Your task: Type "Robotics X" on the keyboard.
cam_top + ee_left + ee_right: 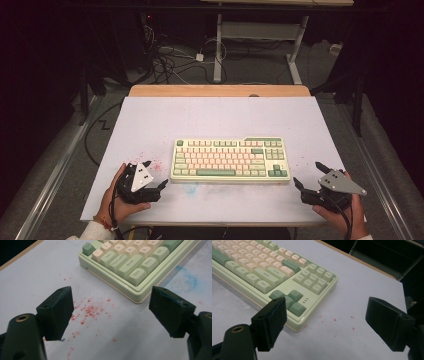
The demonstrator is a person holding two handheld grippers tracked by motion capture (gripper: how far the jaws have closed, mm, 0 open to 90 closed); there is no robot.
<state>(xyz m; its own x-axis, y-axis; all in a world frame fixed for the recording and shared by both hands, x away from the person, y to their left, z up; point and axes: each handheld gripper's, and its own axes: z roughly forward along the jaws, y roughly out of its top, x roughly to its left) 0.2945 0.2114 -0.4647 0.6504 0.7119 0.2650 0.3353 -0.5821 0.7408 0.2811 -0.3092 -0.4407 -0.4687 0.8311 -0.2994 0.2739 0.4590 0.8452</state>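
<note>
A pale green keyboard (230, 159) with cream and green keys lies flat in the middle of the white table top (210, 115). My left gripper (155, 174) rests near the keyboard's left end, open, nothing between its jaws; the left gripper view has the keyboard's corner (130, 267) just ahead of the gripper (110, 312). My right gripper (310, 175) sits off the keyboard's right end, open and holding nothing. In the right gripper view the arrow-key corner of the keyboard (294, 302) lies ahead of that gripper (327, 322), toward its left jaw.
Red specks (87, 310) and a faint blue smear (190, 280) stain the table top near the keyboard. A wooden edge (220, 90) runs along the table's far side. Cables (170, 60) and a desk frame (260, 40) stand on the floor beyond.
</note>
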